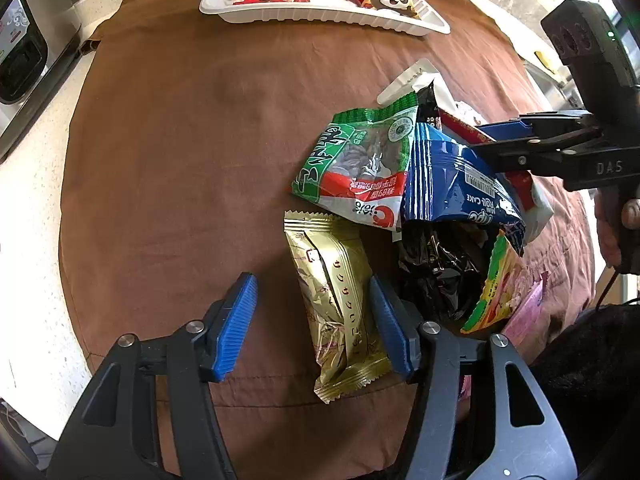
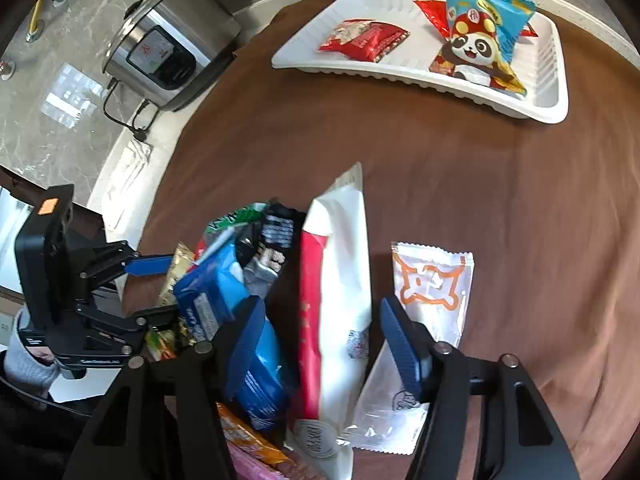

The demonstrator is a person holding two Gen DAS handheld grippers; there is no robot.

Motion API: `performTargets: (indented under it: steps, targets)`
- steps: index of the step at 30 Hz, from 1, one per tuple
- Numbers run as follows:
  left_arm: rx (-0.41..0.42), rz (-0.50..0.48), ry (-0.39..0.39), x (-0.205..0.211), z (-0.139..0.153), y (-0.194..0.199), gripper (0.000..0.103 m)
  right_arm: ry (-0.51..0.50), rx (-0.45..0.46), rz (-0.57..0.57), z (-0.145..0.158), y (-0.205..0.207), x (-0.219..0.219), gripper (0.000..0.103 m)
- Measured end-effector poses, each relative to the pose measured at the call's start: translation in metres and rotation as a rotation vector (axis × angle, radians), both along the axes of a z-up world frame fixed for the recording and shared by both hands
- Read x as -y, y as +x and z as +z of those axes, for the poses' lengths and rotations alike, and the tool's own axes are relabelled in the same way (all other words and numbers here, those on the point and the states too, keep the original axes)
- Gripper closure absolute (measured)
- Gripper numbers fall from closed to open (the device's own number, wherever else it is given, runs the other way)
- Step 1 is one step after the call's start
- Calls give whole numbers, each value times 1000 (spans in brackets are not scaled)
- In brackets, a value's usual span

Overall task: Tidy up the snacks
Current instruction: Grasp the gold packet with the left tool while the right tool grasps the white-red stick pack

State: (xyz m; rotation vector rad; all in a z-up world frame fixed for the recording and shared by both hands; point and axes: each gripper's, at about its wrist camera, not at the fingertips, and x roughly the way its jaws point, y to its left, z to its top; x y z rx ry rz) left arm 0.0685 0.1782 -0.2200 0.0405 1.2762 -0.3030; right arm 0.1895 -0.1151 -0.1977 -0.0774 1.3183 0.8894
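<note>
A pile of snack packets lies on the brown cloth. My left gripper (image 1: 314, 320) is open, its jaws on either side of a gold packet (image 1: 336, 304). Beside it lie a green nut packet (image 1: 356, 160), a blue roll-cake bag (image 1: 452, 176) and a black packet (image 1: 440, 268). My right gripper (image 2: 320, 340) is open around a white-and-red packet (image 2: 340, 300); it also shows in the left wrist view (image 1: 520, 140) over the pile. A white tray (image 2: 552, 92) at the far side holds a panda packet (image 2: 476, 40) and a red packet (image 2: 364, 40).
A clear packet with an orange print (image 2: 432, 284) lies right of the white-and-red one. A rice cooker (image 2: 168, 44) stands on the floor beyond the table's left edge. An orange-green packet (image 1: 496, 292) and a pink one (image 1: 524, 312) lie at the pile's near side.
</note>
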Motion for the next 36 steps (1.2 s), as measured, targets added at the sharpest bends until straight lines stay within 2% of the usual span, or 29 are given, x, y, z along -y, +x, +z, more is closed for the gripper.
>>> performTargets:
  steps: [11,13,15,20,23,29,32,36]
  targets:
    - [72,-22,20,5,-2,-7,46,-61,63,14,1,-3,-3,60]
    - [78,-30,22,6,-1,-8,52,-54,57,8,0,-2,-1,62]
    - [79,-31,7,6,0,-8,72,-50,47,4,0,0,0,69]
    - [71,-23,-32,4,2,-8,81,-25,29,-17,0,1,7,72]
    - [77,-11,-23,2,5,-7,86,2,13,-38,2,2,13,74]
    - [86,28,-47,-15,14,-1,86,77,-34,-88,9,10,27,89]
    - [95,59,-72,-26,21,5,86,107,-53,-111,12,14,31,90]
    - [90,65,-83,-33,24,10,86,72,-34,-86,11,13,28,90]
